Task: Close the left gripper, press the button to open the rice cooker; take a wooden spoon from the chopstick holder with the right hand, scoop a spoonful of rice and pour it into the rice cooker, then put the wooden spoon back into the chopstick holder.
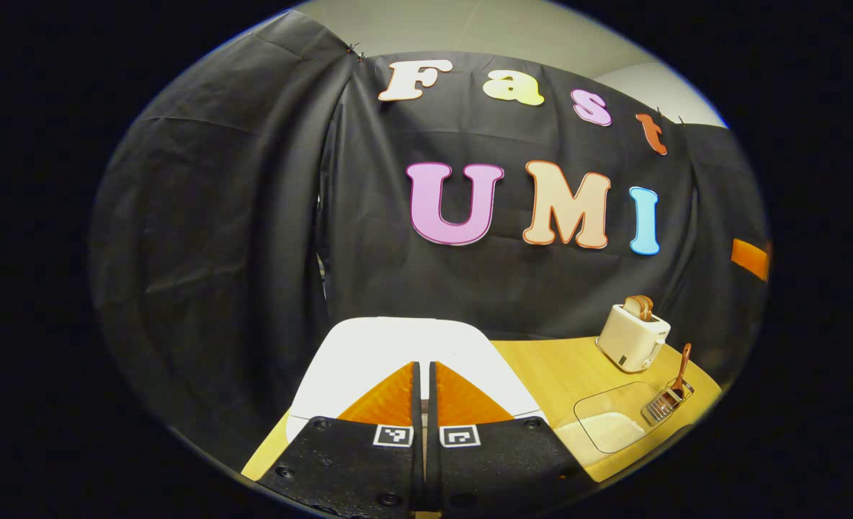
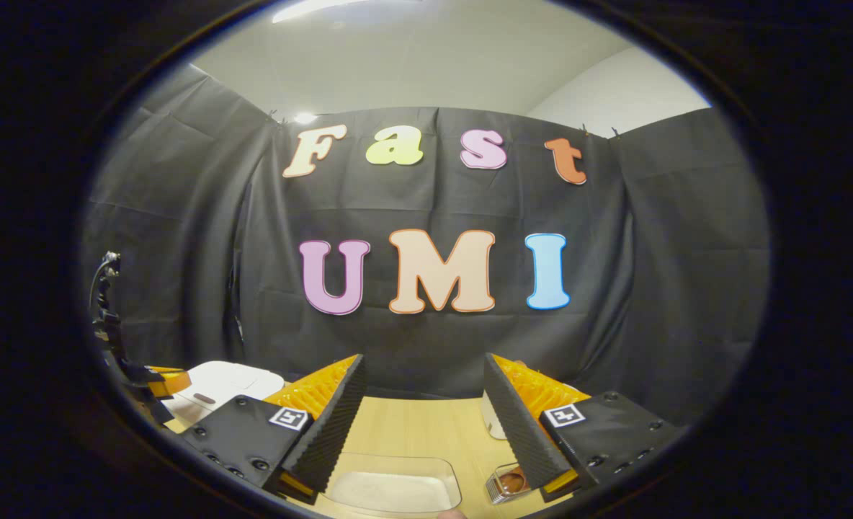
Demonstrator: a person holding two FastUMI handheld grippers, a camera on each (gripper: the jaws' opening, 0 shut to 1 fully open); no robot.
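My left gripper [image 1: 423, 375] is pressed narrow, its fingers almost touching, and hangs just above the white rice cooker [image 1: 398, 346], whose lid is still down, so I judge the button press is the step in hand. Next I must bring those closed tips down onto the button. My right gripper [image 2: 423, 404] stands wide and empty; to the cooker's right wait the rice tray [image 2: 390, 490] and the wooden spoon [image 1: 683, 367] in its chopstick holder [image 1: 666, 404].

The place was a staged kitchen corner inside a recording booth: black cloth [image 2: 657, 238] hung as the far wall under a plain ceiling, and a wooden counter [image 1: 549, 375] carried a toaster [image 1: 632, 335], a white rice cooker [image 1: 390, 346] and a clear tray of rice [image 1: 610, 418].
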